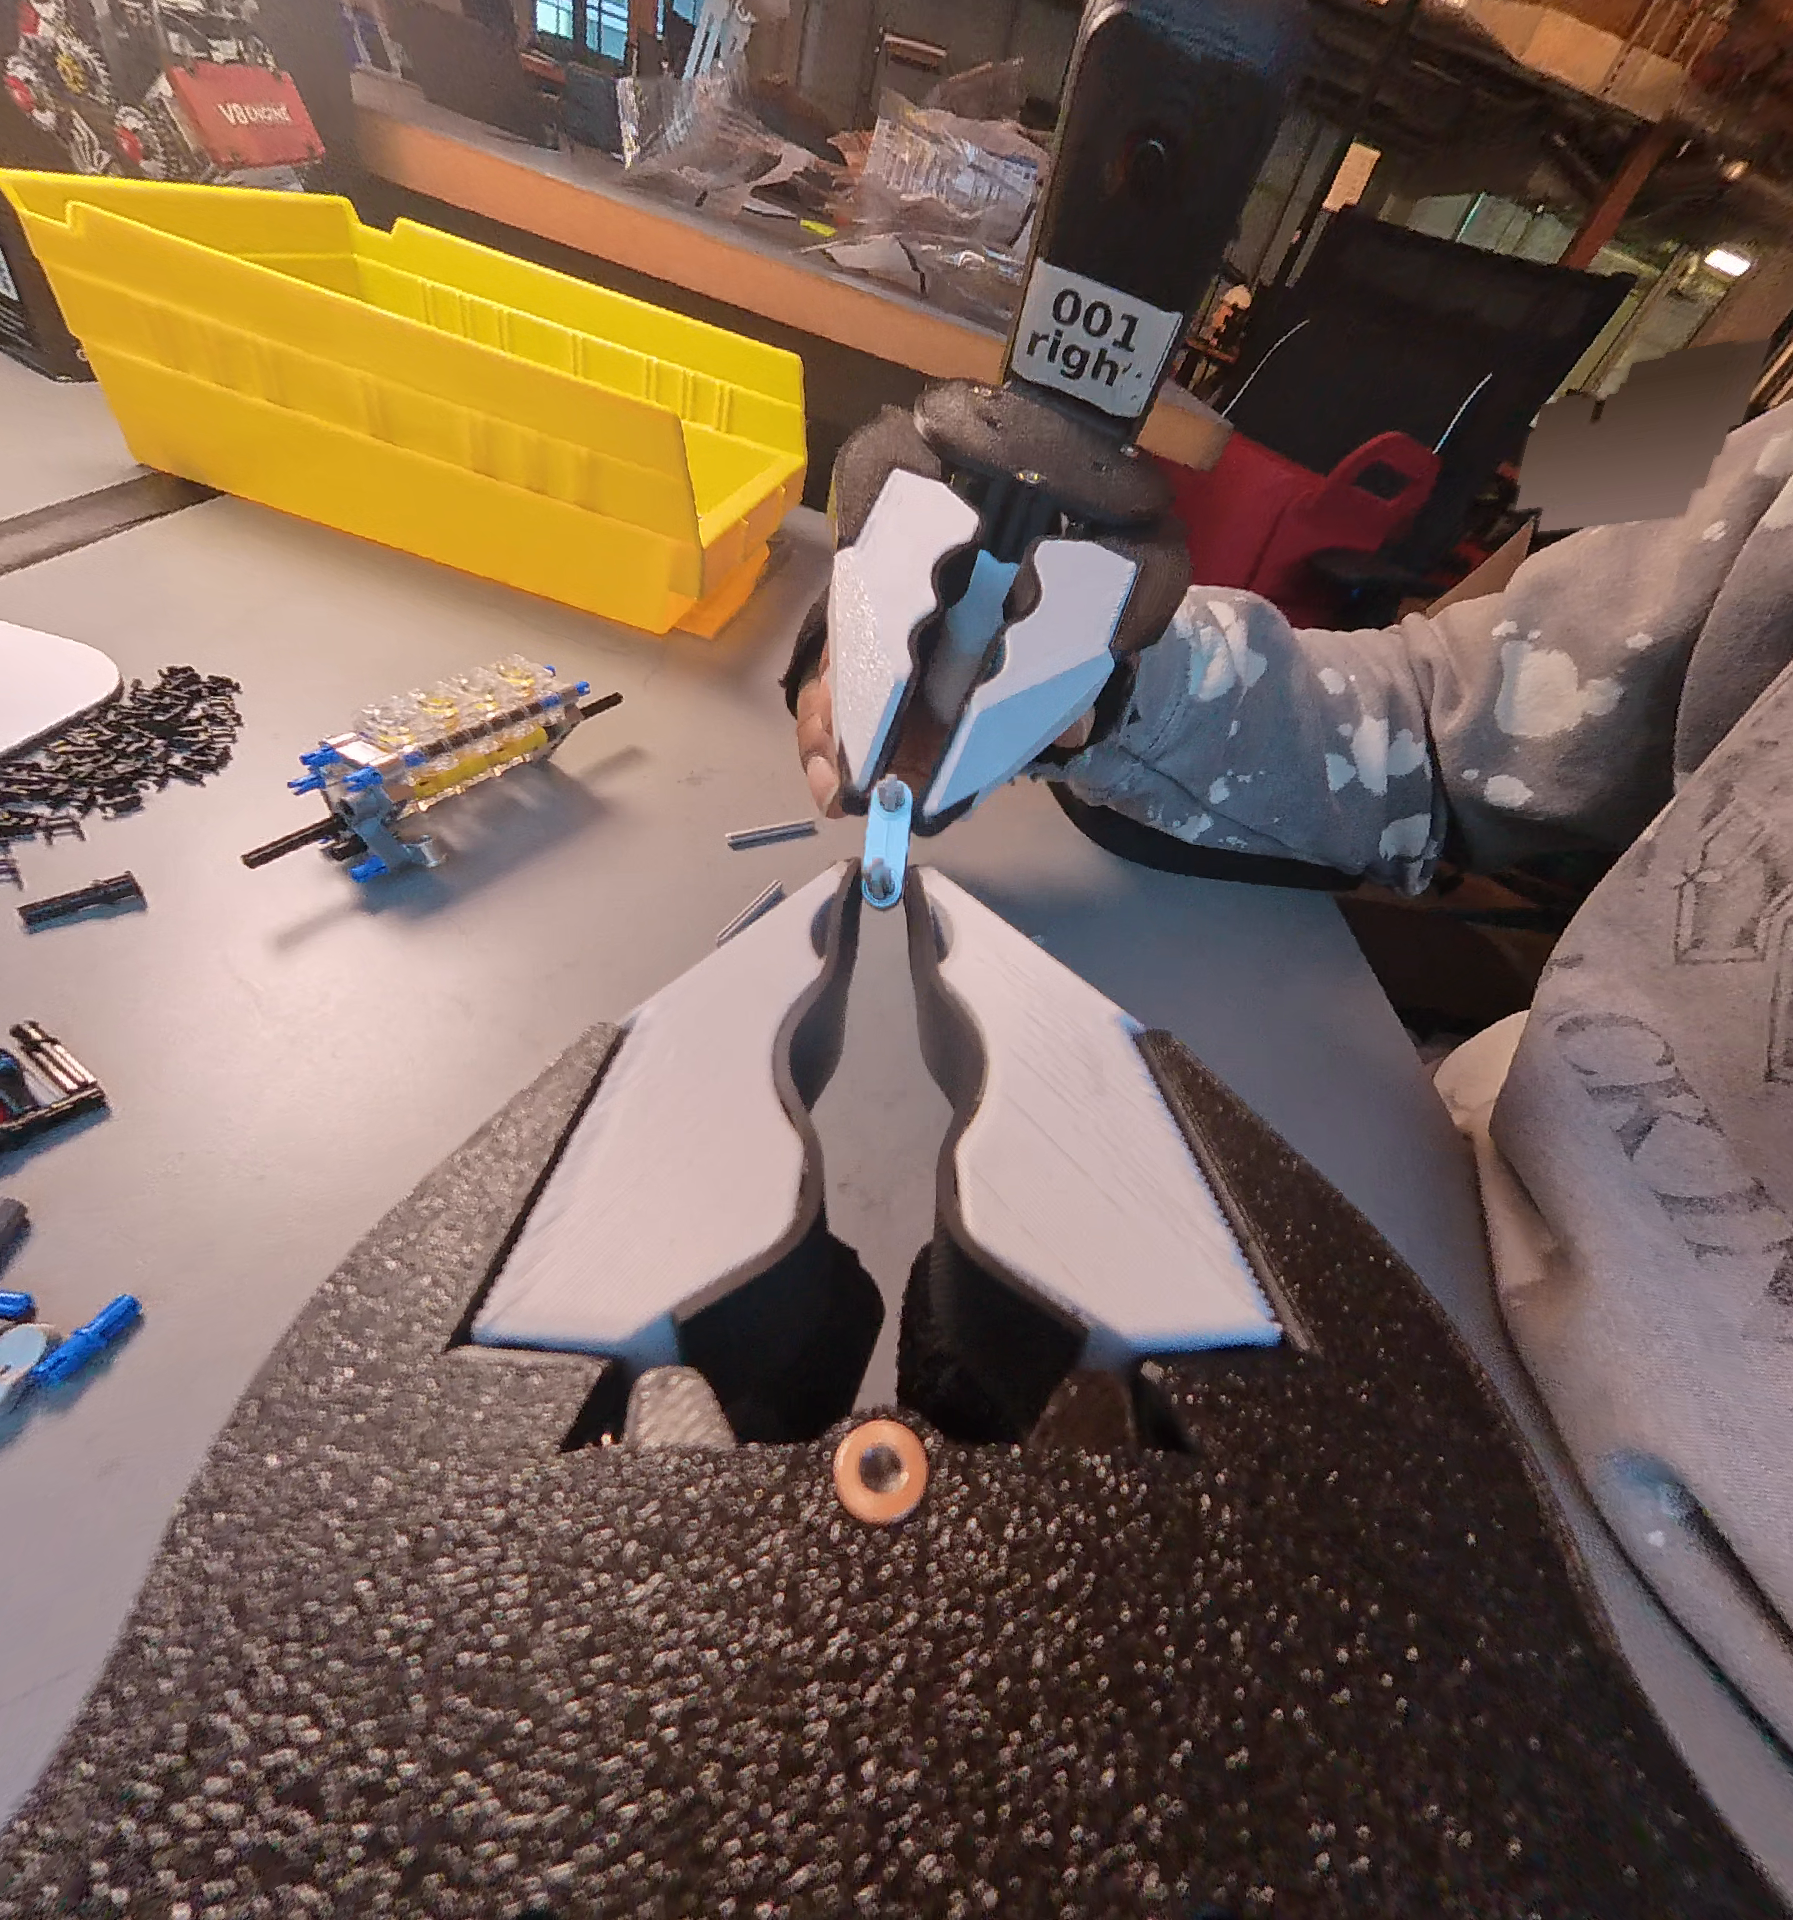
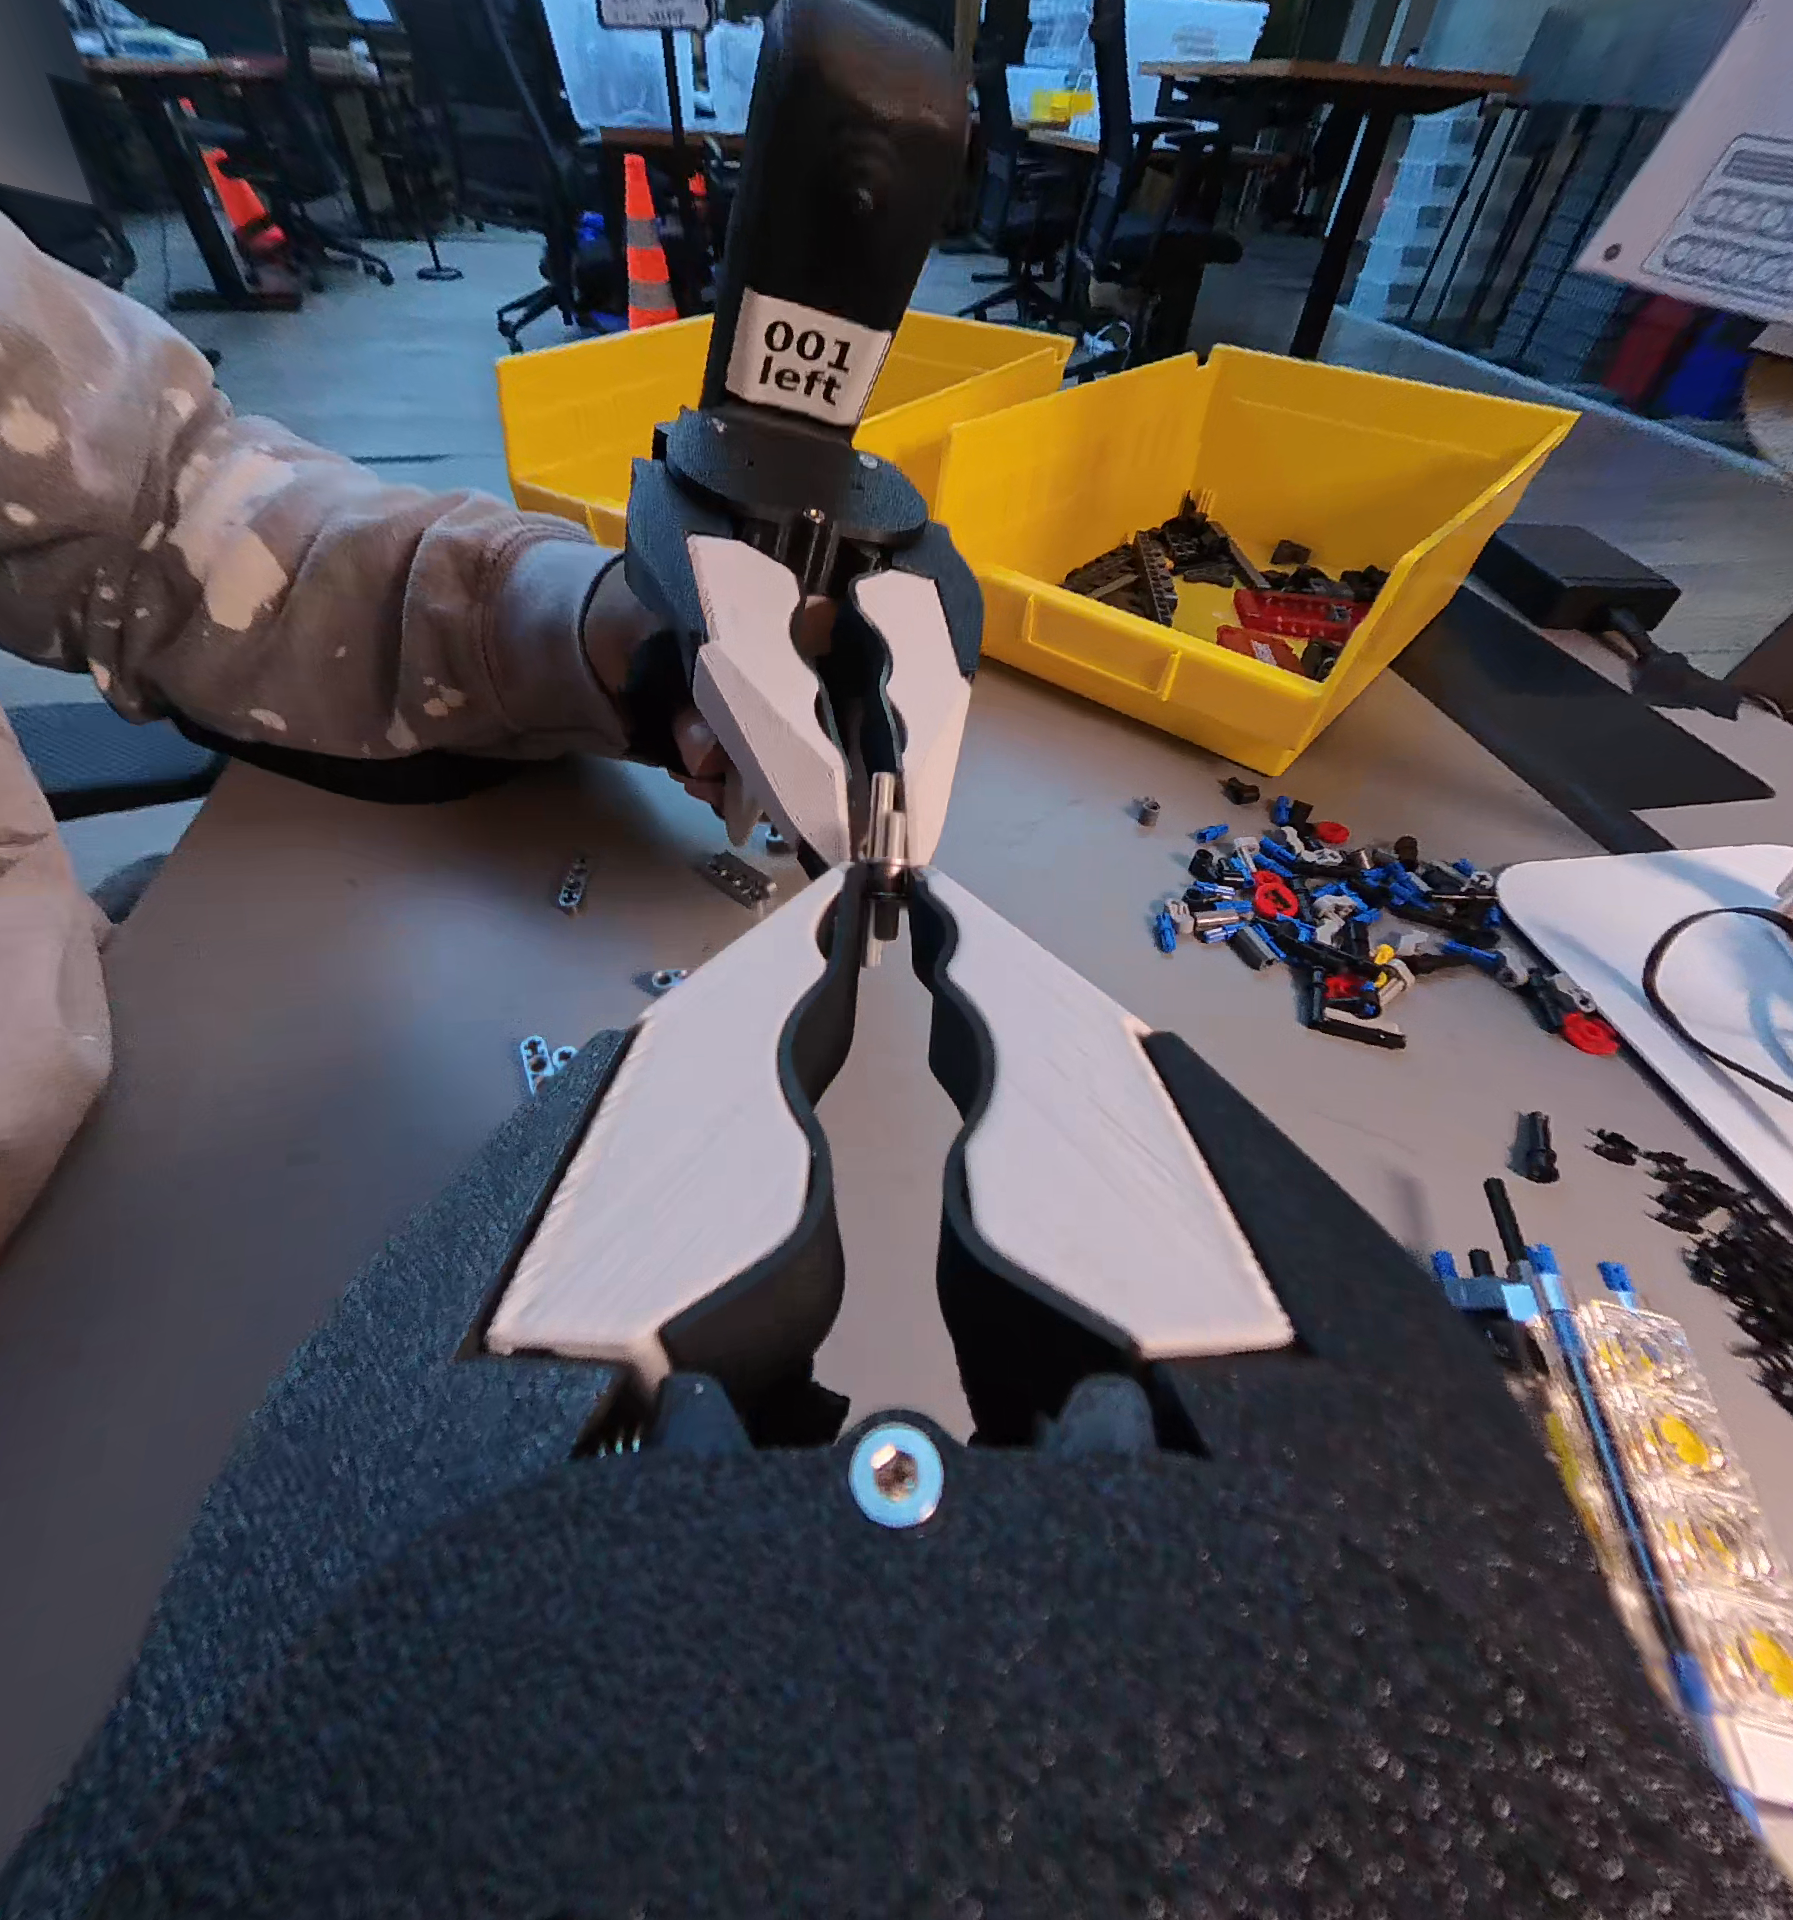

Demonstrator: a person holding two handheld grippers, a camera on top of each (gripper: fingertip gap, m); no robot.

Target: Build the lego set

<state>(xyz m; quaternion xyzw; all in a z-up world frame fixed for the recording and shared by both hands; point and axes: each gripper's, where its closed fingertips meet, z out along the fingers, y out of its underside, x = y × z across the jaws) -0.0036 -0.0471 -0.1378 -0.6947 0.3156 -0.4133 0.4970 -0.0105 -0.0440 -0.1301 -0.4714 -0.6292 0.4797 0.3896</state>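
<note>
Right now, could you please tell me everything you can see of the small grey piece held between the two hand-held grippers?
The small grey piece is a short, flat, light grey plastic link with rounded ends and a hole at each end. It is held above the grey table, touching neither it nor the loose parts there. The left hand-held gripper pinches its near end and the right hand-held gripper its far end. In the right wrist view it shows edge-on, with a pin-like part.

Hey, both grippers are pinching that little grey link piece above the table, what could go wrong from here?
1. The small grey link is held only at the very tips of the left gripper and right gripper; a twist could pop it loose.
2. If dropped, it may be hard to spot among the loose grey pieces on the table beneath.
3. The gripper tips nearly meet, so pushing closer may knock them together.
</note>
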